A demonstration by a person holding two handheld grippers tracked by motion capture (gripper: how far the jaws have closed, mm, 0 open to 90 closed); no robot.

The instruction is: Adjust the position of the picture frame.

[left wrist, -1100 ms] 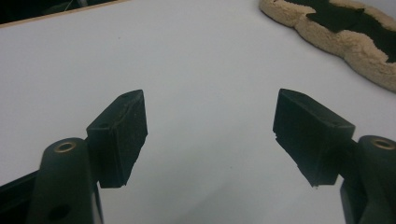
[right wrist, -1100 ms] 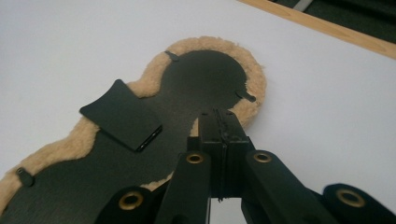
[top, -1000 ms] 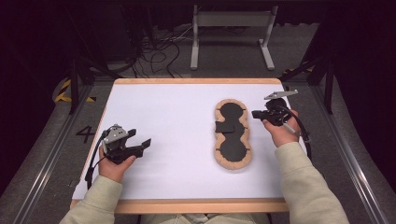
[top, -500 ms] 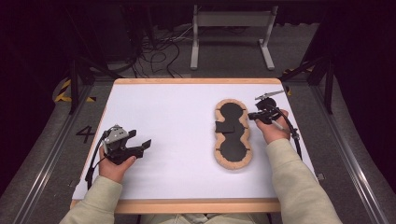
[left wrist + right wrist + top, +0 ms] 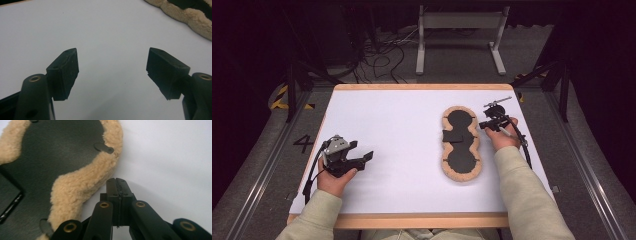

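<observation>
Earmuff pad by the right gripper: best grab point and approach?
Take the pad by its fleece rim at the narrow waist on the side facing the right gripper, I'd say. It lies flat on the table, so only the raised fuzzy edge gives the jaws purchase. They are shut now with nothing between them; open them first, then come in low from that side.

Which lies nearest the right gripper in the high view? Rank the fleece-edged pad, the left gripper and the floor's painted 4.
1. Fleece-edged pad, just beside the right gripper.
2. Left gripper, far over at left.
3. Painted 4, on the floor, farther left.
</observation>
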